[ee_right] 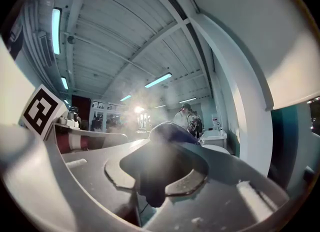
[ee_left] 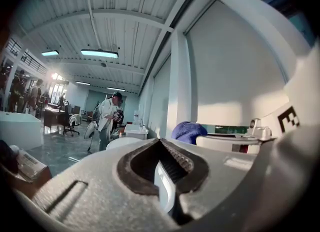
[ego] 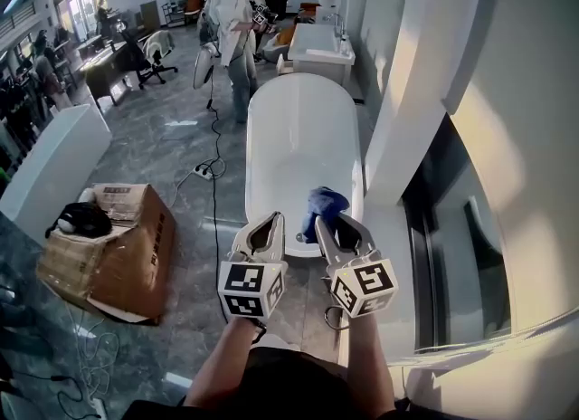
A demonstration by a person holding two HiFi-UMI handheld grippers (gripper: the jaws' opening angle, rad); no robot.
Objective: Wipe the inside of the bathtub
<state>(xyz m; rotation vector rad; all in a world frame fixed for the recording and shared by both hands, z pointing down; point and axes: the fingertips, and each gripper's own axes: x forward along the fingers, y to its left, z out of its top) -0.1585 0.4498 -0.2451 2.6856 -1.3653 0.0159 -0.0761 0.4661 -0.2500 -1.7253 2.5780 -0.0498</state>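
Right gripper (ego: 326, 224) has its fingers clenched on the blue cloth (ego: 324, 203), which sits bunched at the near end of the bathtub (ego: 250, 151). It's prob. at the rim rather than down in the basin, tho the head view can't settle that. Left gripper (ego: 272, 223) hovers just beside it, fingers pressed together w/ nothing between them. It looks spare for now, since one cloth needs one holder. Both point away from the person along the tub's length, which suits a long stroke down the basin. My read: wiping hasn't properly begun, as nearly all the white inside lies ahead of the cloth.

The views differ in what they give. Head view has the layout — the tub runs away toward a standing person (ego: 237, 29), and a cardboard box (ego: 118, 246) sits on the floor to the left, well apart from the tub. It's weak on the finger gaps, tho. Left gripper view settles its own: the fingers meet at the tip, and the cloth (ee_left: 189, 131) is a blue lump beyond and to the right, not touching. Right gripper view shows the cloth (ee_right: 167, 135) filling the gap between its fingers & bulging past them — hiding most of the tub from that camera.
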